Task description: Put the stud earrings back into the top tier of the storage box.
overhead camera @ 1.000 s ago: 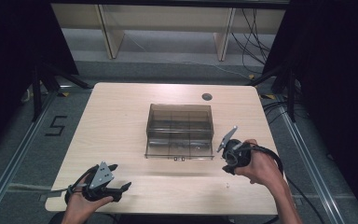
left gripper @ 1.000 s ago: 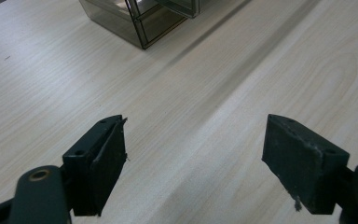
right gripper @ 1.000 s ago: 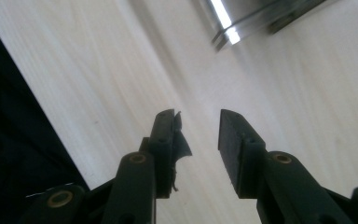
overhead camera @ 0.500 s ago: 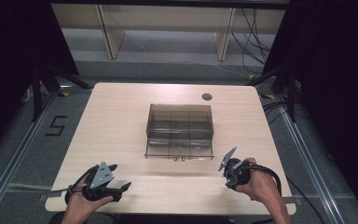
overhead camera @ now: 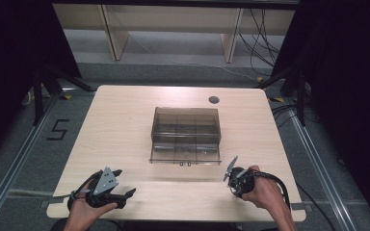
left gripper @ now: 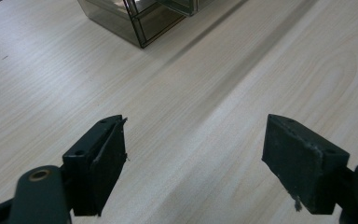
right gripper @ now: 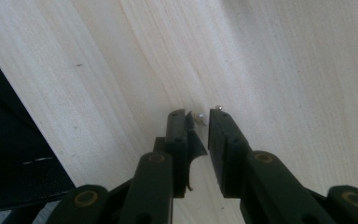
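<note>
Resting on table [overhead camera: 125, 125]: both tools (apart) [overhead camera: 107, 191] [overhead camera: 233, 177].

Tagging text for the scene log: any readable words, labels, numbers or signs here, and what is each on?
"5": black marking on the grey floor, left of the table.
Smoked clear box: two small dark marks at its front edge, too small to read.
Left tool, right tool, tabletop: no text legible.
</note>
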Tool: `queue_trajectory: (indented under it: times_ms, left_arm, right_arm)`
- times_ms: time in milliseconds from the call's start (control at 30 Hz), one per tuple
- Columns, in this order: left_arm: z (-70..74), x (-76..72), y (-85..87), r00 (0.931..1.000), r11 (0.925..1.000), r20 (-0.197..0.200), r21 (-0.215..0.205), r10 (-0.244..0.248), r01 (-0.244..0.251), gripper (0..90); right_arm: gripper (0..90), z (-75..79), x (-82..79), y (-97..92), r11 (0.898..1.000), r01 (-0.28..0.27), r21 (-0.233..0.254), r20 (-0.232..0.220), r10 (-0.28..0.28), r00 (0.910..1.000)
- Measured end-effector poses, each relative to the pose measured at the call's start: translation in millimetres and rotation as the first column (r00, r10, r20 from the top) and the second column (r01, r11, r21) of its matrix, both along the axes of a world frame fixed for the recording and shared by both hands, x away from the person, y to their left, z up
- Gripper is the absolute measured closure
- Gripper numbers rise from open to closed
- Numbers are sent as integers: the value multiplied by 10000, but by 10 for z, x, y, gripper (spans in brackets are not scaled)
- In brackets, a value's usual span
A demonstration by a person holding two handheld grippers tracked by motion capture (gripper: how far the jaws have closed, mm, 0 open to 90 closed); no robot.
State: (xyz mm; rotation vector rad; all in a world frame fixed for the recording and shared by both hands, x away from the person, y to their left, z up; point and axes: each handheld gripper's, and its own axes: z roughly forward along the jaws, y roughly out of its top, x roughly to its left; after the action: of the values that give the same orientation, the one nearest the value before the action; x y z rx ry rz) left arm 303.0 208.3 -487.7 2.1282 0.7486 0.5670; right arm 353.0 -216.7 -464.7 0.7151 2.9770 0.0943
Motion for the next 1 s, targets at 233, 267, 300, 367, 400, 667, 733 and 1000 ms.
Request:
queue_trajectory:
  times_ms: [233, 267, 300, 367, 400, 667, 733, 1000]
  left_arm:
    - [4, 5, 7, 10000, 10000, 83, 61, 8, -9, 209]
    - [3, 5, 9, 10000, 10000, 86, 68, 6, -7, 209]
    - [2, 5, 8, 10000, 10000, 78, 61, 9, -9, 209]
    - [2, 4, 6, 10000, 10000, 66, 54, 16, -16, 209]
    - [1, 4, 5, 10000, 10000, 65, 49, 23, -23, 209]
    - [0, 7, 7, 10000, 9999, 68, 127, -12, 11, 209]
    - [1, 2, 1, 10000, 10000, 11, 27, -15, 15, 209]
    - [-1, 3, 4, 10000, 10000, -45, 81, 26, -26, 209]
  right_arm:
    - [806, -48, 53, 27, 9993, -117, -342, -83, 114, 9999]
    - [811, -64, 74, 24, 9989, -395, -254, -118, 392, 9992]
    - [816, -65, 64, 44, 9989, -209, -430, -197, 201, 9996]
    - [820, -81, 80, 51, 9981, -309, -525, -229, 298, 9993]
    - [830, -95, 97, 62, 9979, -255, -588, -265, 240, 9994]
    - [861, -91, 132, 68, 9971, -3, -757, -430, -29, 9991]
    - [866, -88, 136, 81, 9966, -17, -821, -524, -26, 9986]
    - [868, -19, 134, 23, 9985, -46, -543, -380, 25, 9993]
